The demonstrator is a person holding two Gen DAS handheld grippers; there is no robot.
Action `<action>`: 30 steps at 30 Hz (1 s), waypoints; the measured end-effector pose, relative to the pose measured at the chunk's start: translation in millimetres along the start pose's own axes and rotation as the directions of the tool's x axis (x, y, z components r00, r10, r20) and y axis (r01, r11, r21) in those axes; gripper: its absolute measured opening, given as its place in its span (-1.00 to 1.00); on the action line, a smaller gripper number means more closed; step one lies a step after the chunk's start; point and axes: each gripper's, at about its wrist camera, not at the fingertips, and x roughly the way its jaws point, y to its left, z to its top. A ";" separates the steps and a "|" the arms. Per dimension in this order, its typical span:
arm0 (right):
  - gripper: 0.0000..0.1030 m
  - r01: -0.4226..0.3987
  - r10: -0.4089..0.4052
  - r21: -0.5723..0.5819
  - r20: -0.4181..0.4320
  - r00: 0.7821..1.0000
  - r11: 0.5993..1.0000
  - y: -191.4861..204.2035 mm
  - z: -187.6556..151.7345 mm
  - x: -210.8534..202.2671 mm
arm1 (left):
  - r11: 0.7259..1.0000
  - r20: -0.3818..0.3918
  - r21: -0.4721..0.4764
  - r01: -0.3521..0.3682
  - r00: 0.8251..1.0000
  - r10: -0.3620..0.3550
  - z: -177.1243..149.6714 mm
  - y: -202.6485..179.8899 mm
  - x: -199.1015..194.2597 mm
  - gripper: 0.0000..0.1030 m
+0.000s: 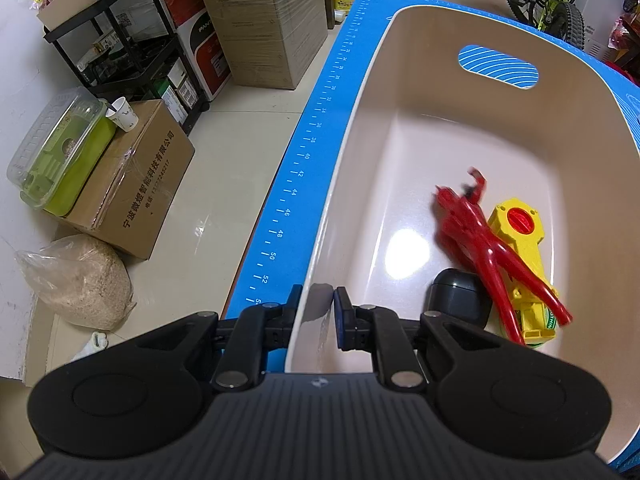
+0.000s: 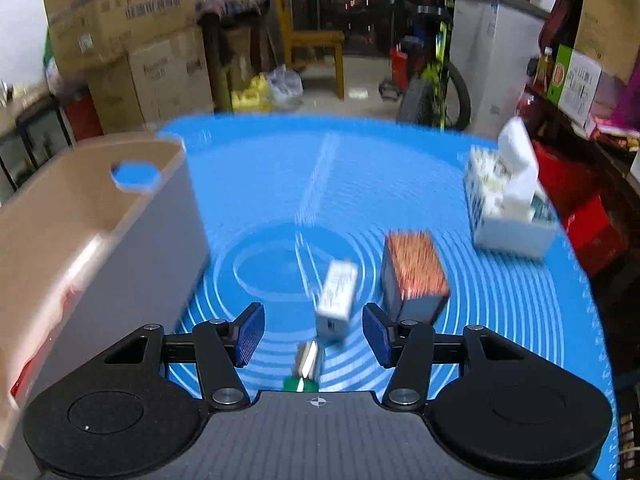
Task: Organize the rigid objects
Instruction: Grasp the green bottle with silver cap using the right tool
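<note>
Cluttered storage room, cardboard boxes point(image 1: 260, 20) stacked on pale tile floor, bike point(image 1: 548, 4) at the back; work surface is a blue mat point(image 2: 320, 184) printed with white rings and a ruler edge. Beige bin point(image 1: 400, 140) with a cut-out handle sits on the mat's left side. Left gripper point(image 1: 315, 306) is clamped on the bin's near rim, one finger outside the wall and one inside, pads pressed to the plastic. Inside the bin: red pliers-type toy point(image 1: 480, 236) (motion-blurred) lying across a yellow toy tool point(image 1: 520, 232), with a dark grey rounded object point(image 1: 456, 292) touching them at the near end. Right gripper point(image 2: 314, 330) is spread wide over the mat, holding nothing. Small white-grey box point(image 2: 336, 300) lies on the mat just ahead, between the line of the two fingers, blurred. Below it, close to the gripper body, a small silver item with a green end point(image 2: 306, 368), too blurred to identify. Box with an orange top point(image 2: 414, 276) stands just right of the small box. White tissue box point(image 2: 508, 200) sits farther right, well apart from the bin.
</note>
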 end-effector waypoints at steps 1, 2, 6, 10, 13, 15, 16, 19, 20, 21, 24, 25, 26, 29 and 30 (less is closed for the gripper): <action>0.23 0.000 0.000 0.000 -0.014 1.000 1.000 0.4 -0.5 3.7 | 1.000 0.000 0.000 0.000 1.000 0.000 0.0 0.0 0.0 -0.66; 0.23 0.000 0.000 0.002 -0.027 1.000 1.000 0.6 -2.9 7.4 | 1.000 0.000 0.000 0.000 1.000 0.000 0.1 -0.3 -0.3 -0.66; 0.23 0.000 -0.001 -0.011 -0.073 0.997 1.000 3.9 -12.9 16.1 | 1.000 0.000 -0.001 0.000 1.000 0.000 0.1 -0.3 -0.2 -0.66; 0.16 0.007 -0.012 -0.044 -0.110 0.994 0.999 8.7 -26.4 22.6 | 1.000 0.000 -0.001 0.001 1.000 -0.001 -0.1 1.3 -0.4 -0.66; -0.09 -0.002 -0.005 -0.064 -0.105 0.994 0.998 11.7 -31.0 21.8 | 1.000 0.000 -0.003 0.003 1.000 -0.003 0.3 2.1 -0.8 -0.66; -0.18 -0.016 0.009 -0.074 -0.103 0.995 0.997 13.6 -31.2 20.8 | 1.000 0.000 -0.002 0.002 1.000 -0.002 0.2 2.4 -1.2 -0.66; -0.26 -0.021 0.012 -0.080 -0.104 0.995 0.997 14.8 -30.8 20.7 | 1.000 0.000 -0.002 0.002 1.000 -0.002 0.2 2.6 -1.2 -0.66; -0.35 -0.018 0.008 -0.097 -0.109 0.994 0.995 19.7 -31.1 18.2 | 1.000 0.000 -0.003 0.002 1.000 -0.002 0.0 2.7 -1.3 -0.66; -0.35 -0.010 -0.001 -0.103 -0.108 0.994 0.995 20.8 -31.5 17.3 | 1.000 0.000 -0.002 0.001 1.000 -0.001 0.1 2.5 -1.2 -0.66; -0.36 0.005 -0.016 -0.108 -0.102 0.995 0.994 22.4 -31.6 16.1 | 1.000 0.000 -0.001 0.000 1.000 0.000 0.1 2.7 -1.2 -0.66; -0.36 0.028 -0.034 -0.097 -0.066 0.997 0.995 24.9 -28.2 9.0 | 1.000 0.000 0.001 -0.002 1.000 0.002 0.2 2.5 -1.5 -0.66; -0.36 0.027 -0.032 -0.087 -0.054 0.998 0.996 25.1 -25.6 5.3 | 1.000 0.000 0.000 -0.001 1.000 0.001 0.2 2.8 -1.5 -0.66; -0.36 0.026 -0.028 -0.072 -0.035 0.999 0.997 25.1 -21.6 0.2 | 1.000 0.000 0.000 -0.001 1.000 0.001 0.2 2.3 -1.4 -0.66; -0.36 0.008 -0.007 -0.036 0.020 1.000 0.999 24.6 -8.3 -15.8 | 1.000 0.000 0.001 -0.003 1.000 0.003 0.2 2.4 -1.4 -0.65; -0.36 0.001 0.000 -0.028 0.039 0.999 1.000 24.2 -3.5 -20.9 | 1.000 0.000 0.002 -0.004 1.000 0.004 0.3 1.8 -1.6 -0.65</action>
